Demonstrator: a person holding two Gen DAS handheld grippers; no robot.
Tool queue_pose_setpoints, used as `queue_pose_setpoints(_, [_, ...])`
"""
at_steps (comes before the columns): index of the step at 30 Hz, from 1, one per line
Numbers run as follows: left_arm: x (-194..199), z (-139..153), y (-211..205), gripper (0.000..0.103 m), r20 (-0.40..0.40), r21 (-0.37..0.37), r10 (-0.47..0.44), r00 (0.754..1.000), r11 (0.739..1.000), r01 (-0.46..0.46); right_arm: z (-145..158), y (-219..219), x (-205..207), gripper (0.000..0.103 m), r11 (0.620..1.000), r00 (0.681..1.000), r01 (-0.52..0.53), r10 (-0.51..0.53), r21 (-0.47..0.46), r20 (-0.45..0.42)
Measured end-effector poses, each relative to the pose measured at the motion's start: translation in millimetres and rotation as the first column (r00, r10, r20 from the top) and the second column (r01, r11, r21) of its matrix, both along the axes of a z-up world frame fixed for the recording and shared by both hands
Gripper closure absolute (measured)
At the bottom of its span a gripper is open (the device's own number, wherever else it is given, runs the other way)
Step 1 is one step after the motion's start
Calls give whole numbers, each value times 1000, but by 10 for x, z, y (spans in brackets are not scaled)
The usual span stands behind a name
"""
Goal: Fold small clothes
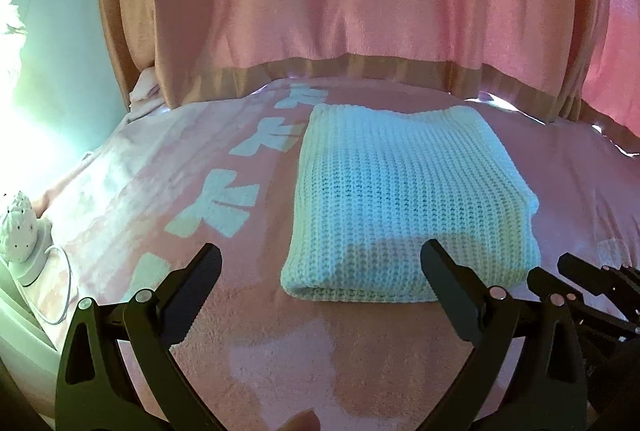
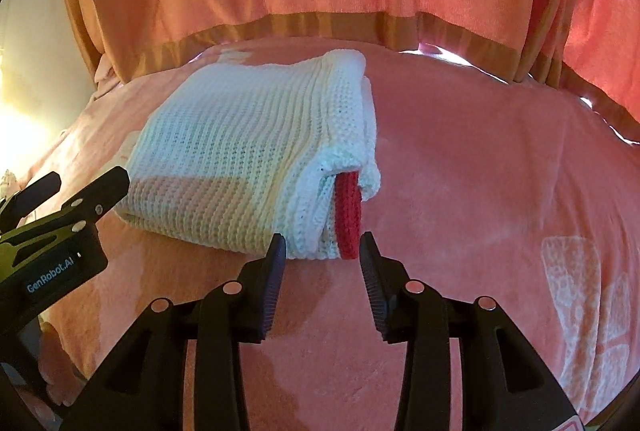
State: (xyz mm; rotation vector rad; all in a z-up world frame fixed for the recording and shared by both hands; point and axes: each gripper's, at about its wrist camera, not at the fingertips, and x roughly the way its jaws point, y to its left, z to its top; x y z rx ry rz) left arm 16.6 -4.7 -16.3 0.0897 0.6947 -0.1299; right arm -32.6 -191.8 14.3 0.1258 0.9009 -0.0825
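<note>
A white knitted garment [image 1: 404, 199] lies folded into a thick rectangle on the pink bed cover [image 1: 280, 351]. In the right wrist view the garment [image 2: 240, 159] shows a red knitted strip [image 2: 349, 215] sticking out of its near right edge. My left gripper [image 1: 320, 263] is open and empty, just short of the garment's near edge. My right gripper [image 2: 322, 251] is open and empty, its jaws either side of the garment's near right corner, not touching it. Each gripper shows in the other's view: the right one [image 1: 576, 279], the left one [image 2: 80, 199].
Pink curtains with a tan hem [image 1: 360, 11] hang behind the bed. A white lamp-like object with a cord [image 1: 20, 231] stands at the bed's left edge. The cover has white bow prints [image 1: 224, 203] on the left and a white pattern [image 2: 588, 295] on the right.
</note>
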Motion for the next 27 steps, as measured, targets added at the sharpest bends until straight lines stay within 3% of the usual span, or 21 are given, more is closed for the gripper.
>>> queue_pose_setpoints(8, [74, -52, 33, 5, -57, -19, 11, 998, 1000, -12, -5, 30, -12, 65, 1000, 1000, 1, -1, -8, -1])
queue_pose_setpoints(13, [111, -109, 3, 5, -77, 8, 7, 997, 1000, -7, -25, 59, -17, 65, 1000, 1000, -3, 3, -12, -7])
queue_pose_setpoints(27, [96, -204, 30, 5, -91, -9, 11, 996, 1000, -12, -71, 130, -27, 65, 1000, 1000, -11, 11, -12, -21])
